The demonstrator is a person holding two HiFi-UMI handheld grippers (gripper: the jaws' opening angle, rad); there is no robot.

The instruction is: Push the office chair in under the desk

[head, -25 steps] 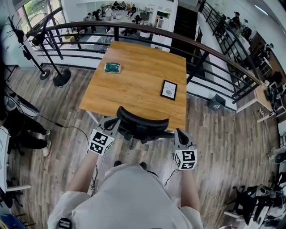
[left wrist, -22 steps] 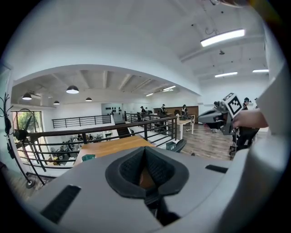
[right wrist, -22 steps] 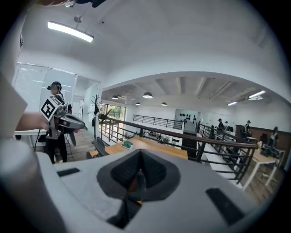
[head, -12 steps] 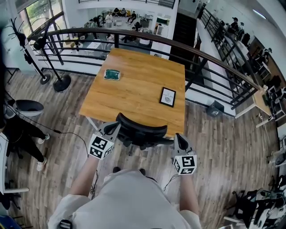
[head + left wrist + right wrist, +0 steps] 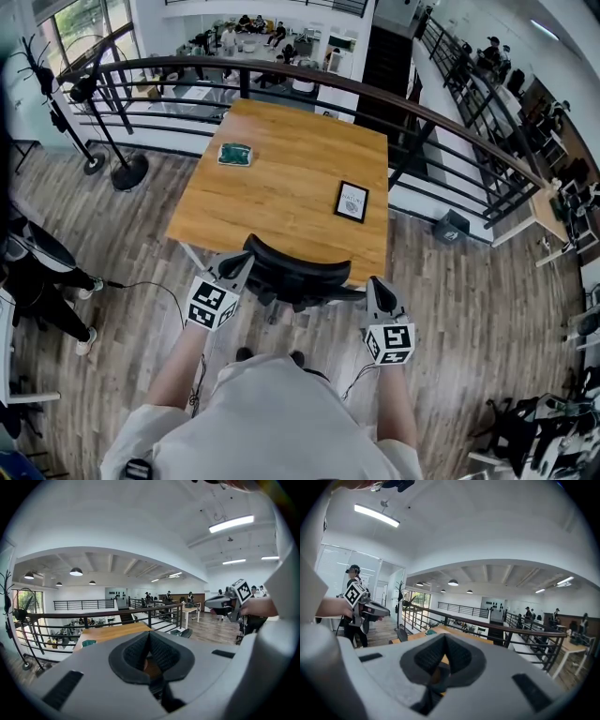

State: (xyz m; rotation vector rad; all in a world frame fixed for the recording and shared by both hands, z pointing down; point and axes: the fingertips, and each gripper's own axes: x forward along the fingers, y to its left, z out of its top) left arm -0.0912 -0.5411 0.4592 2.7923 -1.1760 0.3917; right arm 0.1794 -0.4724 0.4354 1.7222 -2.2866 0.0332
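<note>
A black office chair stands at the near edge of the wooden desk, its curved backrest overlapping that edge. My left gripper is at the left end of the backrest and my right gripper at its right end; whether they touch it I cannot tell. In the left gripper view, the left gripper has its dark pads together with nothing between them. The right gripper view shows the right gripper shut and empty too. The seat is hidden under the backrest and my body.
A green object and a black framed card lie on the desk. A curved dark railing runs behind it. A stand with a round base is at the left, by a person's legs and a floor cable.
The head view has shifted slightly, so desk and chair sit a little lower in the picture. Grippers stay at the backrest ends. The person at the left has moved their legs.
</note>
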